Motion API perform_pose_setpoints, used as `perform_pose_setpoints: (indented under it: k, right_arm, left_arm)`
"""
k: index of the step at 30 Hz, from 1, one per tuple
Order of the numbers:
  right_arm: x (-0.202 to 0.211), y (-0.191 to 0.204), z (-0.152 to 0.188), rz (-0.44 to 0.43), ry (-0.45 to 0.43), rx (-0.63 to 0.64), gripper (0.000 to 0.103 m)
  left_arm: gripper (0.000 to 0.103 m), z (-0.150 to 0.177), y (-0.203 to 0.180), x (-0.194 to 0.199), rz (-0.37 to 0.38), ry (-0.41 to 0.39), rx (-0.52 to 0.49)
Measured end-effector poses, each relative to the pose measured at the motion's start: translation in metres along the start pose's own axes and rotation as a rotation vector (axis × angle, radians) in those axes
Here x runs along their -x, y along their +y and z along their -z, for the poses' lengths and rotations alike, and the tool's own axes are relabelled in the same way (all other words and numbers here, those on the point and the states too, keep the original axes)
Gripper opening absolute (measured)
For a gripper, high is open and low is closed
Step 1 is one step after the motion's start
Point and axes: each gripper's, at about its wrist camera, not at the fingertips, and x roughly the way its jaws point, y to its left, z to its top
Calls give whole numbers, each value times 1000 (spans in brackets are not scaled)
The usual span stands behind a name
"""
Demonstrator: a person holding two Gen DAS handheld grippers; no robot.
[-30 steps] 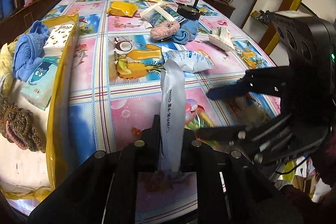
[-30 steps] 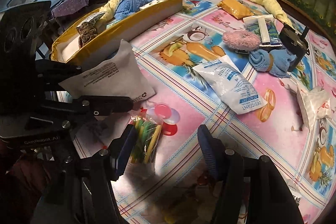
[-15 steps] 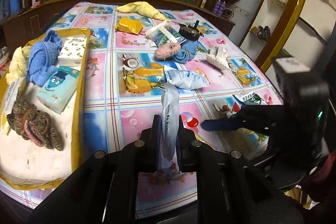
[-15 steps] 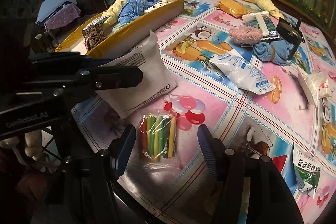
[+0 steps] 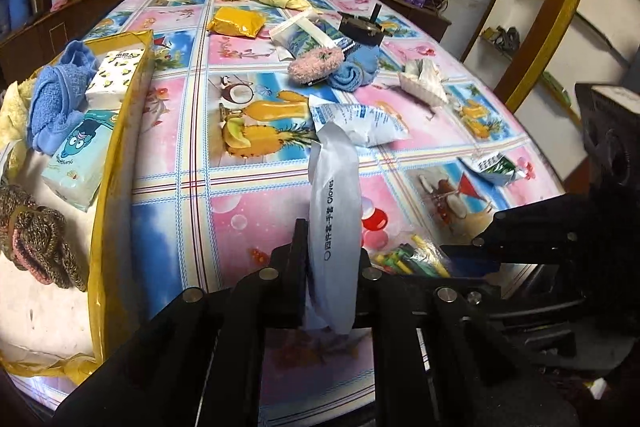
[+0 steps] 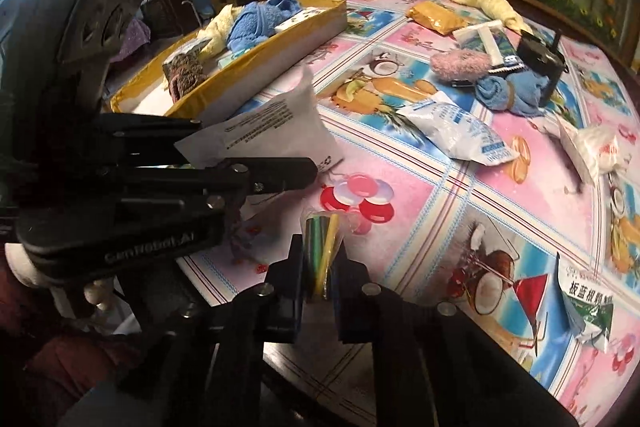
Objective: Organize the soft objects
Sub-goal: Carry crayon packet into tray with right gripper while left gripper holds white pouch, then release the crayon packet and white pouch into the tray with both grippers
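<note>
Nearest, a flat white glove packet (image 5: pixel 334 227) is held clamped in the left tongs (image 5: pixel 334 259), its long axis running straight ahead. The right tongs (image 6: pixel 320 267) have just been closing and are now pinched on a clear sachet of coloured sticks (image 6: pixel 322 247), apparently lifted. The yellow tray (image 5: pixel 105 163) lies to the left, nearer the left hand. Its interior is shown better by the left view; the packet's printed face is seen only from the right. Farther off, a desiccant bag (image 6: pixel 456 135) lies on the bench.

Left gripper (image 5: pixel 334 263): black linkage bars, silver screw heads. Right gripper (image 6: pixel 320 267): same, blue pads, white "GenRobot.AI" lettering at 9 o'clock; maroon sleeve (image 6: pixel 68 359) below.
</note>
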Motion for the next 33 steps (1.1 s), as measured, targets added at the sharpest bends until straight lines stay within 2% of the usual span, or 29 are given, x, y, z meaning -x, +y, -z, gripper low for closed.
perform_pose_setpoints:
  k: [5,10,12,15,18,22,26,27,29,31,33]
  right_arm:
    - [14,-12,-5,-64,-37,-70,10]
    - [20,-9,-28,-131,-68,-91,9]
    - [18,-4,-43,-155,-78,-78,9]
    - [13,12,-67,-195,-92,-52,9]
    - [0,31,-95,-216,-94,-8,9]
    - [-30,56,-130,-241,-49,30,9]
    - [-59,84,-146,-225,3,81,10]
    - [-65,90,-147,-201,10,99,10]
    - [-75,99,-149,-132,12,137,11]
    - [-84,105,-148,-86,22,164,11]
    - [-87,103,-148,-92,37,149,14]
  left_arm:
    - [9,-3,16,29,53,-71,67]
    - [9,-4,53,81,73,-181,174]
    - [9,-3,74,104,31,-227,212]
    - [9,-1,107,122,-98,-252,254]
    - [9,0,140,122,-181,-225,304]
    - [9,-3,167,108,-296,-183,336]
    - [12,-2,185,96,-403,-143,355]
    - [15,-1,189,96,-412,-138,367]
    - [33,1,195,96,-410,-144,385]
    - [37,4,197,98,-422,-161,398]
    - [37,7,197,103,-408,-175,416]
